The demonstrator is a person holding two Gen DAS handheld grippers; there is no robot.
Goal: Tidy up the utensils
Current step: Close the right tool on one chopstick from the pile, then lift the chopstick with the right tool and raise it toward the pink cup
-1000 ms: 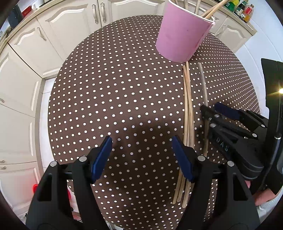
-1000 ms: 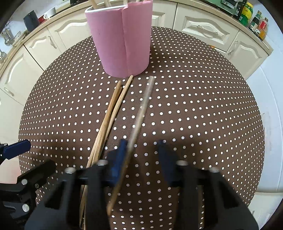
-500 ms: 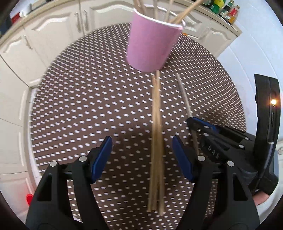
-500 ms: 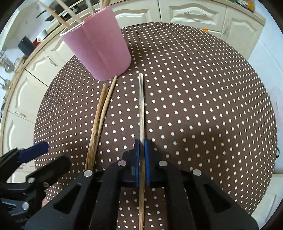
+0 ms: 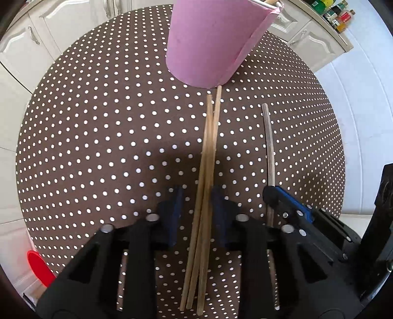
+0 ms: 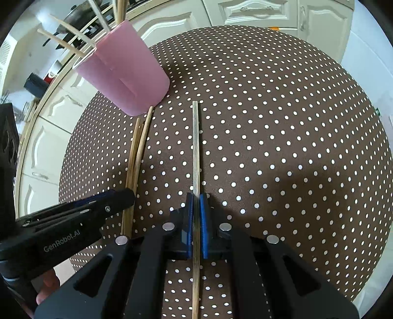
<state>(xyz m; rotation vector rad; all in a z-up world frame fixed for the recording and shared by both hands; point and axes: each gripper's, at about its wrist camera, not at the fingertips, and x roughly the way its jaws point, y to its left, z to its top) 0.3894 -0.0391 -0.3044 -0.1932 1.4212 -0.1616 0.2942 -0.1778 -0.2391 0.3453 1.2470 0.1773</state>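
A pink cup (image 5: 213, 41) holding several chopsticks stands at the far side of the round dotted table (image 5: 98, 137). A bundle of wooden chopsticks (image 5: 208, 157) lies in front of it. My left gripper (image 5: 196, 196) straddles the bundle, its jaws narrowed around it with small gaps still showing. My right gripper (image 6: 196, 208) is shut on a single grey chopstick (image 6: 195, 152), which points away over the table. The cup (image 6: 122, 76), the bundle (image 6: 137, 147) and the left gripper (image 6: 122, 196) show in the right wrist view, and the right gripper (image 5: 270, 193) and its chopstick (image 5: 269, 142) in the left one.
White kitchen cabinets (image 5: 29, 41) ring the table. Bottles (image 5: 336, 12) stand on a counter at the far right. A red object (image 5: 36, 267) sits below the table's left edge.
My left gripper moved right over the bundle and its jaws narrowed around it. My right gripper shut on the single chopstick and turned it straighter.
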